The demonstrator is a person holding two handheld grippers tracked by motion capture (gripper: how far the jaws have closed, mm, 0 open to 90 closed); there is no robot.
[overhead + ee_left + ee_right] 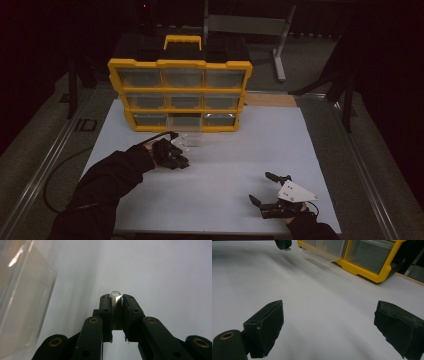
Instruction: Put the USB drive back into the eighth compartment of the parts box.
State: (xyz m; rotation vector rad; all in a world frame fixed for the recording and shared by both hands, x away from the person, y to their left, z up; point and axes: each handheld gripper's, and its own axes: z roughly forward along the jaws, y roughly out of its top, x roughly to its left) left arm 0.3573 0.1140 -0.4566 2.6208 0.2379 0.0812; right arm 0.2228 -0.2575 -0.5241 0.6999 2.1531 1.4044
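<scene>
Black right claw (263, 189): nearest me, jaws spread wide with nothing between them, parked low over the white table (235, 150) so it stays out of my way.
Left claw (176, 152): pressed together, pinching a small metal clip (116, 298), lifted off the table.
Clip: sits between the pads, its loop poking past the tips.
Clear drawer (186, 136): pulled out just beyond, I reckon to take the clip.
Yellow organizer (179, 95): farthest back.
</scene>
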